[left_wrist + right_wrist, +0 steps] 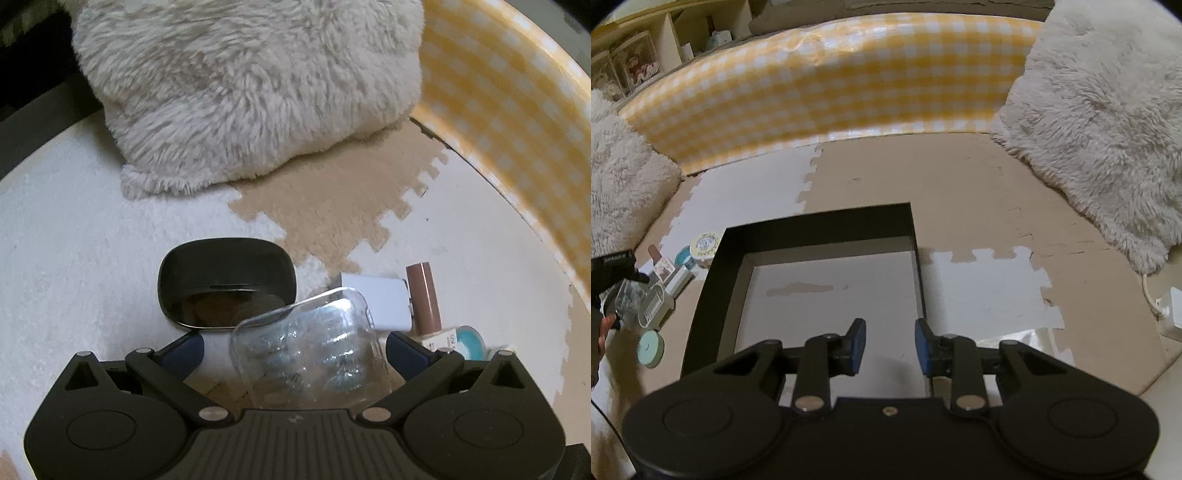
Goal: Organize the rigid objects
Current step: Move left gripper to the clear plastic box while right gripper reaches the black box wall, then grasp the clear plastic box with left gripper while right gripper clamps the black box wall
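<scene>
My left gripper (295, 350) stands wide open around a clear plastic case (310, 354) that fills the gap between its blue pads; whether the pads touch it I cannot tell. Just beyond lie a black oval case (225, 282), a white box (376, 301), a brown-capped tube (424, 295) and a teal round tin (469, 341). My right gripper (890, 345) is open and empty above a black-rimmed tray (812, 225) with a white floor. The left gripper with the clear case (628, 301) shows at the left edge of the right wrist view.
Foam puzzle mats cover the floor. A fluffy white cushion (251, 92) lies ahead of the left gripper, another (1108, 122) right of the tray. A yellow checked bolster (831, 81) runs along the back. Small tins (705, 243) and a mint disc (650, 349) lie left of the tray.
</scene>
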Demonstrator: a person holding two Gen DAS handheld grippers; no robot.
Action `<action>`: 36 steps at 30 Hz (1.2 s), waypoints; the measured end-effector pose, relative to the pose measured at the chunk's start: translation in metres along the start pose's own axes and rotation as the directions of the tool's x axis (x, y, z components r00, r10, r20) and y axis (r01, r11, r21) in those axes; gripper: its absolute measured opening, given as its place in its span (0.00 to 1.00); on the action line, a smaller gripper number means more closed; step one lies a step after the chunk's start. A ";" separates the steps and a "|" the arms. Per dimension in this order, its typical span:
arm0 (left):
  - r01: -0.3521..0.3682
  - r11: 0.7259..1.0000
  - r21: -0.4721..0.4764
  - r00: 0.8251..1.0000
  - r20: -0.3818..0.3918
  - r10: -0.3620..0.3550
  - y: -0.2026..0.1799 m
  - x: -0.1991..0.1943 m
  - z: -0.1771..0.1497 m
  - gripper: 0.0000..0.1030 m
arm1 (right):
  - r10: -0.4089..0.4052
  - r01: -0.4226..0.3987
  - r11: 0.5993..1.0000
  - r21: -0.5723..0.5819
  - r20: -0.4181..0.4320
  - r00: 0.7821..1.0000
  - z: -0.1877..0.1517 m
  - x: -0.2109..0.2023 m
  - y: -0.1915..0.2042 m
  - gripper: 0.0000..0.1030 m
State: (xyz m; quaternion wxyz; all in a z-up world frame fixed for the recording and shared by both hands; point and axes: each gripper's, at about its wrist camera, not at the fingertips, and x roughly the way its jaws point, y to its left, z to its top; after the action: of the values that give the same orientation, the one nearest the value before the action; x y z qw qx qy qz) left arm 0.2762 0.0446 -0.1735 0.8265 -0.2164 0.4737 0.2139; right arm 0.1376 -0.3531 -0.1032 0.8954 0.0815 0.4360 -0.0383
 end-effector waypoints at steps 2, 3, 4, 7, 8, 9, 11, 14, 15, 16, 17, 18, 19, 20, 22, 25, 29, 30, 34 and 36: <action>-0.009 0.999 0.046 1.000 -0.004 0.009 -0.001 -0.001 -0.003 1.00 | -0.007 0.007 1.000 -0.004 -0.010 1.000 -0.001 0.002 0.000 0.26; -0.021 0.998 0.059 1.000 -0.015 0.022 0.000 -0.003 -0.006 1.00 | -0.008 0.008 1.000 -0.006 -0.014 1.000 -0.001 0.002 0.000 0.24; -0.030 0.998 0.060 0.999 -0.025 0.032 0.003 -0.004 -0.008 1.00 | -0.010 0.010 1.000 -0.006 -0.018 1.000 -0.002 0.003 -0.001 0.22; -0.053 0.993 0.102 0.996 -0.070 0.060 0.018 -0.010 -0.014 1.00 | -0.006 0.006 1.000 0.009 -0.025 1.000 -0.002 0.003 -0.005 0.18; -0.059 0.990 0.127 0.994 -0.088 0.071 0.025 -0.011 -0.016 1.00 | -0.003 0.004 1.000 0.014 -0.025 1.000 -0.002 0.002 -0.006 0.17; -0.056 0.986 0.156 0.992 -0.102 0.073 0.032 -0.014 -0.017 1.00 | 0.000 0.001 1.000 0.018 -0.024 1.000 -0.002 0.002 -0.007 0.16; -0.053 0.979 0.198 0.987 -0.139 0.082 0.045 -0.017 -0.018 1.00 | 0.005 -0.004 1.000 0.022 -0.026 1.000 -0.002 0.002 -0.008 0.16; -0.099 0.966 0.240 0.970 -0.191 0.147 0.063 -0.020 -0.021 1.00 | 0.013 -0.012 1.000 0.023 -0.036 0.999 -0.002 0.004 -0.009 0.13; -0.100 0.967 0.235 0.970 -0.192 0.146 0.068 -0.023 -0.022 1.00 | 0.016 -0.015 1.000 0.023 -0.040 0.999 -0.002 0.005 -0.009 0.12; -0.103 0.968 0.231 0.968 -0.201 0.150 0.073 -0.024 -0.022 1.00 | 0.020 -0.019 1.000 0.024 -0.043 0.999 -0.002 0.005 -0.009 0.11; -0.099 0.969 0.228 0.968 -0.203 0.146 0.076 -0.024 -0.022 1.00 | 0.029 -0.028 0.999 0.023 -0.044 0.999 -0.002 0.005 -0.009 0.10; -0.087 0.968 0.234 0.970 -0.201 0.136 0.077 -0.024 -0.022 1.00 | 0.039 -0.038 0.999 0.021 -0.046 0.998 -0.003 0.005 -0.009 0.10; -0.076 0.966 0.247 0.973 -0.192 0.126 0.078 -0.023 -0.023 1.00 | 0.049 -0.048 0.999 0.019 -0.045 0.998 -0.003 0.005 -0.009 0.10; -0.067 0.962 0.265 0.977 -0.180 0.118 0.078 -0.024 -0.024 1.00 | 0.057 -0.056 0.998 0.017 -0.044 0.997 -0.003 0.004 -0.008 0.10; -0.049 0.946 0.322 0.984 -0.148 0.101 0.077 -0.025 -0.025 1.00 | 0.058 -0.058 0.998 0.016 -0.041 0.997 -0.003 0.004 -0.008 0.10; -0.023 0.922 0.386 0.991 -0.115 0.073 0.072 -0.027 -0.026 1.00 | 0.045 -0.045 0.999 0.021 -0.028 0.999 -0.003 0.003 -0.010 0.10; 0.011 0.909 0.417 0.993 -0.114 0.041 0.075 -0.028 -0.026 1.00 | 0.035 -0.034 0.999 0.025 -0.041 0.999 -0.003 0.006 -0.012 0.10; 0.016 0.900 0.436 0.993 -0.114 0.038 0.074 -0.028 -0.026 1.00 | 0.031 -0.029 0.999 0.023 -0.053 0.998 -0.004 0.008 -0.012 0.10; 0.034 0.879 0.476 0.989 -0.141 0.038 0.069 -0.025 -0.021 0.98 | 0.030 -0.030 1.000 0.000 -0.088 0.996 -0.007 0.013 -0.010 0.03; 0.054 0.873 0.484 0.987 -0.156 0.025 0.066 -0.026 -0.018 0.90 | 0.029 -0.030 1.000 -0.009 -0.089 0.996 -0.007 0.013 -0.008 0.02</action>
State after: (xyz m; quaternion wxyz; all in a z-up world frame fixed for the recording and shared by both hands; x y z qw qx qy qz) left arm 0.2142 0.0845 -0.1690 0.8158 -0.0213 0.5744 0.0638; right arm 0.1394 -0.3602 -0.1187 0.8759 0.0852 0.4745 -0.0191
